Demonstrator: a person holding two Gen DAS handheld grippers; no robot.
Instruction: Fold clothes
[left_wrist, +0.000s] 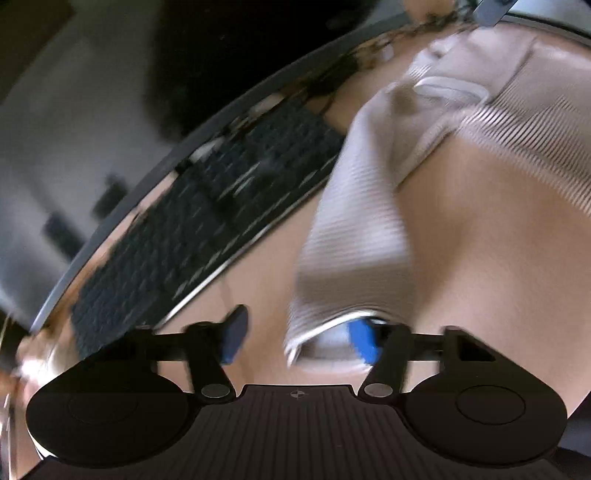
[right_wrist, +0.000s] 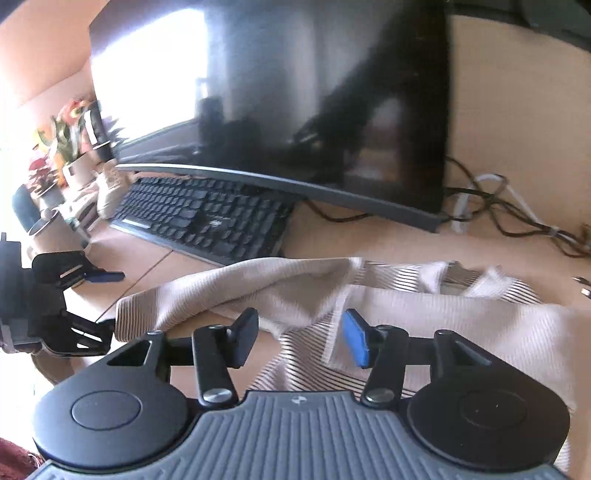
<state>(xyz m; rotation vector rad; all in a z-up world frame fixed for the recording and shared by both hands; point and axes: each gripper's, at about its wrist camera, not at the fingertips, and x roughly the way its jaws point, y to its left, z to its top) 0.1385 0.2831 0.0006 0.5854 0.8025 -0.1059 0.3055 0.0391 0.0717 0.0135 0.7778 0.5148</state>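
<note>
No brand, label or legible writing shows anywhere; only a small round crosshair mark sits on each gripper's ribbed body, and the keycap legends are too blurred to read.

In the left wrist view the left gripper (left_wrist: 301, 338) has its jaws spread wide. The cuff of a sleeve lies against its right blue pad, while the left pad stands apart from the cloth with bare desk behind it. Nothing is pinched between them. In the right wrist view the right gripper (right_wrist: 301, 338) is likewise wide open above the garment, gripping nothing.

The beige ribbed sweater (right_wrist: 424, 317) lies spread on the wooden desk (right_wrist: 369, 236), one sleeve (left_wrist: 354, 236) stretched out toward the left gripper, which appears at the left edge of the right wrist view. The sweater's right side is cut off by the frame and its fine ribs smear with motion blur.

Beyond the sweater a black keyboard (right_wrist: 207, 214) sits partly tucked under a large dark monitor (right_wrist: 295, 99). Tangled cables (right_wrist: 517, 218) lie on the desk to the monitor's right. At far left, pots of flowers (right_wrist: 70, 147) and a cup (right_wrist: 48, 225) crowd together, washed out by glare
</note>
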